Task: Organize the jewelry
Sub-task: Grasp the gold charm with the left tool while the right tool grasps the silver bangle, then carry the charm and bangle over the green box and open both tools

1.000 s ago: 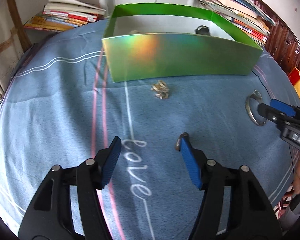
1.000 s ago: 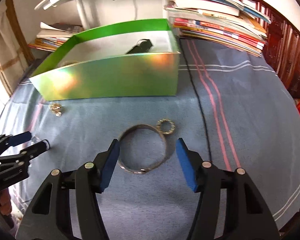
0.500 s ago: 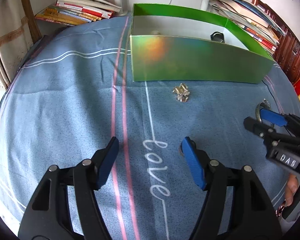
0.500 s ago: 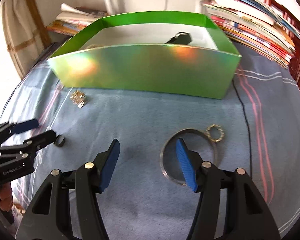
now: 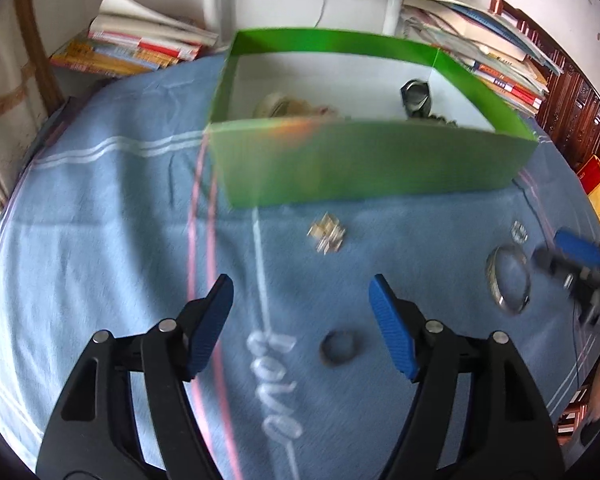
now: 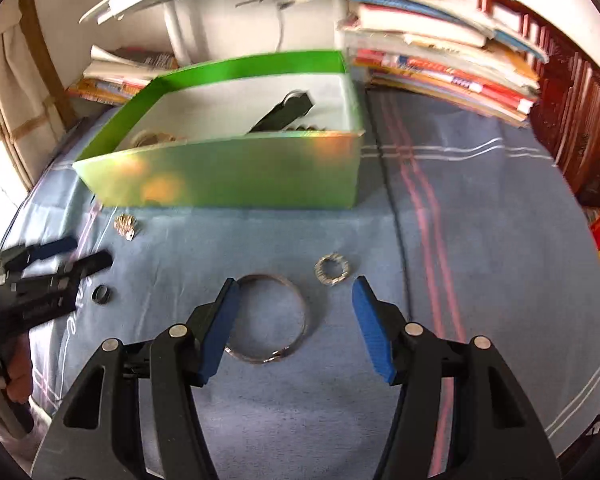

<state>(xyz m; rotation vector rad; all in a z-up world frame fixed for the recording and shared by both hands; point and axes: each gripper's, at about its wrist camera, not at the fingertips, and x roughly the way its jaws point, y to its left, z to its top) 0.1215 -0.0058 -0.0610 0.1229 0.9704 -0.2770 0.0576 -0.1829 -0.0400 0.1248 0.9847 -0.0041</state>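
Two hand-held grippers hang over a blue cloth [image 5: 100,208] with the word "love" stitched on it in white. The left gripper [image 5: 302,296] is spread with nothing between its blue pads; the last two readings of its spread are nearly level, so it counts as released. One small dark ring [image 5: 339,347] lies on the cloth just below and inside its right finger, not touched by either pad. The right gripper [image 6: 296,300] is also released: its jaws stand apart above the cloth and grasp nothing. One large silver bangle [image 6: 270,318] lies flat beneath it, its left edge passing behind the left finger, most of its loop between the two fingers. One small beaded ring [image 6: 332,270] sits just beyond the gap, nearer the right finger and close beside the bangle.

Four loose pieces are out on the cloth in all: the dark ring, the bangle, the beaded ring and one small pale-gold cluster [image 5: 327,234], too blurred to name, lying ahead of the left gripper near the box front.

One green box [image 6: 236,176] stands farther ahead of both grippers, open-topped. Inside, one black watch [image 6: 284,114] leans near its right end and a pale coiled piece [image 5: 278,106] lies towards its left. Two stacks of books [image 6: 440,68] flank the box at the back.
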